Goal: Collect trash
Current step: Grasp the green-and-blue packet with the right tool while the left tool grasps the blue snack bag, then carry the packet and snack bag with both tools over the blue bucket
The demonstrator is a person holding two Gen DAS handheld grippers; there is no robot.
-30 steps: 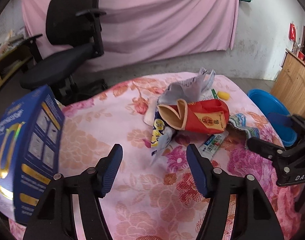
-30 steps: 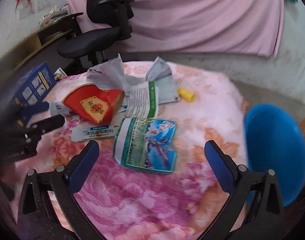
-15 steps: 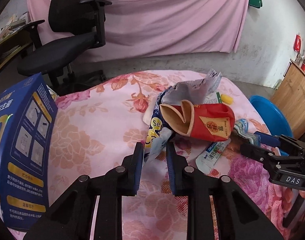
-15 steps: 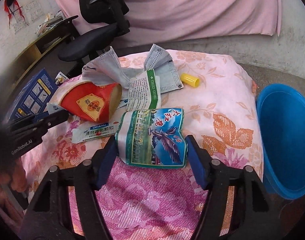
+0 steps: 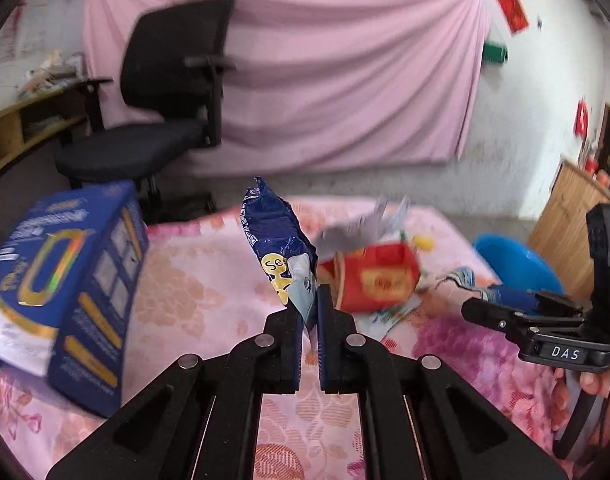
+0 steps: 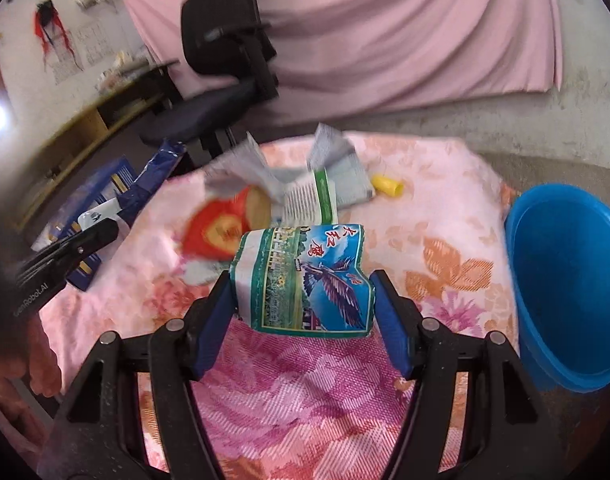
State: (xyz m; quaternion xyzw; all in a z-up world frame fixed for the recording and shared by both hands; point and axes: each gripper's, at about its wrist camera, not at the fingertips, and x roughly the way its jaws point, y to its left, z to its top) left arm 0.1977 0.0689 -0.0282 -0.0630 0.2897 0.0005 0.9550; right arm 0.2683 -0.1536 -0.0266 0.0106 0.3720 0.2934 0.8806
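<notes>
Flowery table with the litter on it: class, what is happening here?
A person with a gripper in each hand is picking up litter. The left gripper is shut on a crinkled dark blue snack wrapper, lifted off the pink floral tablecloth. The right gripper clamps a green and blue eagle-print packet. A blue plastic basin sits beside the table.

Left tool [image 5: 307, 312] pinched closed; right tool [image 6: 303, 300] clamped.
</notes>
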